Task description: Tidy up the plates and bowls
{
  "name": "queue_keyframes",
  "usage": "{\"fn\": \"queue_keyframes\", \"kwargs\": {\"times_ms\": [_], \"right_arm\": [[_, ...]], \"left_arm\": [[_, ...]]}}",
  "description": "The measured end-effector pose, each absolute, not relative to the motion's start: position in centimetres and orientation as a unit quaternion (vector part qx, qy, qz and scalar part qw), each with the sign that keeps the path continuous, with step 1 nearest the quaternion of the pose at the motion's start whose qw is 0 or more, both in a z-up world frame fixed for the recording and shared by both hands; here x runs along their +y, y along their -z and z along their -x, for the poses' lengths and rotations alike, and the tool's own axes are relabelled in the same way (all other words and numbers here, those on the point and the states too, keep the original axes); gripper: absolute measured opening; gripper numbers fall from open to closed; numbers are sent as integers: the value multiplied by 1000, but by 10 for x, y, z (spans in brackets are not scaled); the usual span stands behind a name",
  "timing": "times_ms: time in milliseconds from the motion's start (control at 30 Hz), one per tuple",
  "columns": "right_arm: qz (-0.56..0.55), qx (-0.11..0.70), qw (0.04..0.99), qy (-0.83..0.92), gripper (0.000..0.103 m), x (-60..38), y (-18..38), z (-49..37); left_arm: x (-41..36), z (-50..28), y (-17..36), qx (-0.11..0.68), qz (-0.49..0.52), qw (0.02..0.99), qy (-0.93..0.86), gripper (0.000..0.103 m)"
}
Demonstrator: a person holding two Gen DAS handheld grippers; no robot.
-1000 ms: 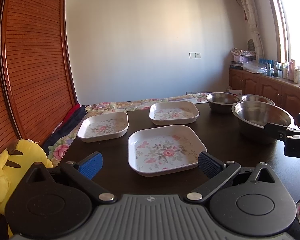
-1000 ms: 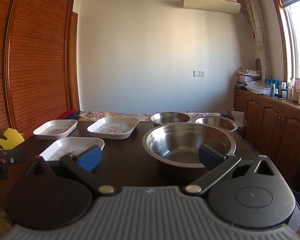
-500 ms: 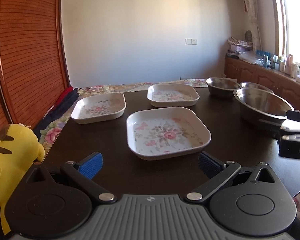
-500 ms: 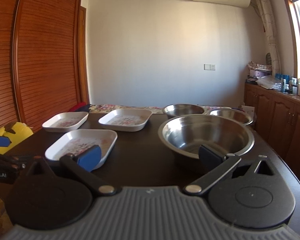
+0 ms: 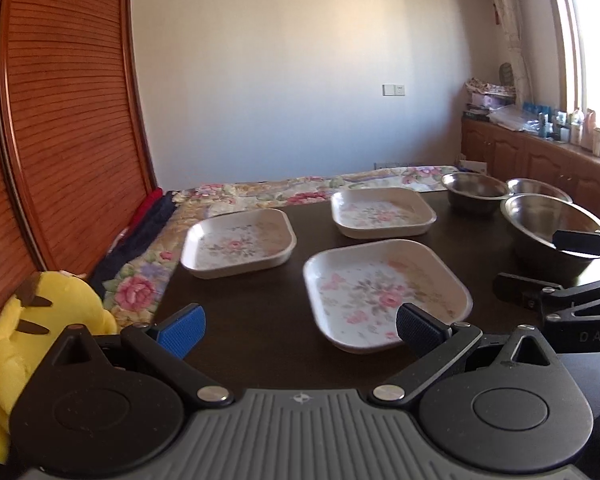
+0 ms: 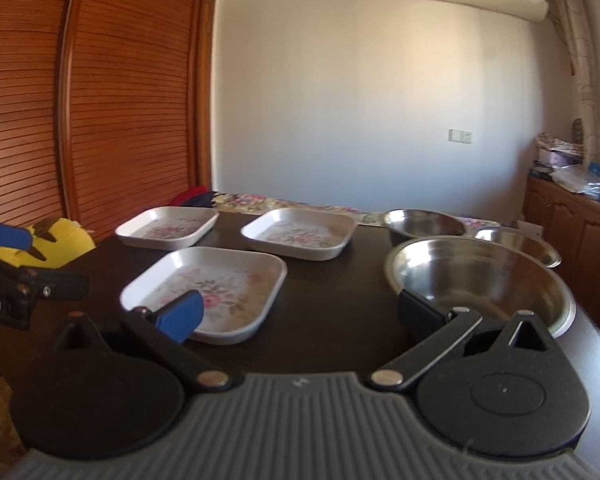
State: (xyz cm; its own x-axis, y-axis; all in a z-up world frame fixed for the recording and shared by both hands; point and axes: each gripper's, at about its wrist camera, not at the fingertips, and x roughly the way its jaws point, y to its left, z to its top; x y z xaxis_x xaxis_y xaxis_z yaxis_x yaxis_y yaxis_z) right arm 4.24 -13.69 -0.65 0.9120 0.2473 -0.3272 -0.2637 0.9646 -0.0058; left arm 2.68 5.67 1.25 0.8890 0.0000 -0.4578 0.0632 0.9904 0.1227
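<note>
Three white square floral plates lie on the dark table (image 5: 260, 320): a near plate (image 5: 384, 292) (image 6: 208, 284), a far-left plate (image 5: 238, 242) (image 6: 168, 226) and a far-middle plate (image 5: 382, 212) (image 6: 300, 232). Three steel bowls stand on the right: a large bowl (image 6: 480, 280) (image 5: 556, 224) and two smaller bowls (image 6: 422, 224) (image 6: 516, 242) behind it. My left gripper (image 5: 300, 326) is open and empty, its right finger over the near plate's front edge. My right gripper (image 6: 300, 310) is open and empty, between the near plate and the large bowl.
A yellow plush toy (image 5: 28, 332) sits off the table's left corner. A floral cloth (image 5: 260, 196) lies beyond the far edge. A wooden slatted wardrobe (image 5: 60, 120) stands on the left, and a cluttered cabinet counter (image 5: 560, 148) on the right.
Both grippers have shifted: the left view has swung left so the near plate sits under its right finger; the right gripper has moved left and closer to the near plate. Both stay open.
</note>
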Motion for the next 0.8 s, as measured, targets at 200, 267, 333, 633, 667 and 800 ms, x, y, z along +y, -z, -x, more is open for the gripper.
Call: {"fn": "queue_keyframes", "kwargs": {"times_ms": [200,267,333,633,667,800], "right_arm": [[37,170,972,-158,93,-120,1,-57],[36,175,970,-164,92,-116,0,-63],[35,179,969,-169,92,-112,-1,-69],[5,227,956,-186,82,-108,8,-101],[2,232,955,-187,81,-108,9,-104],[-7,249,948,-197,72,-108,14,-110]], "left_arm": [[70,-49,-19,231,-85,969,8,103],[75,-56,-20,232,-84,969,9,103],[78,-62,-19,238,-84,968,14,103],[95,-87,-6,252,-46,966,43,103],[95,-89,-3,255,-43,965,45,102],[94,-99,6,269,-38,961,54,94]]}}
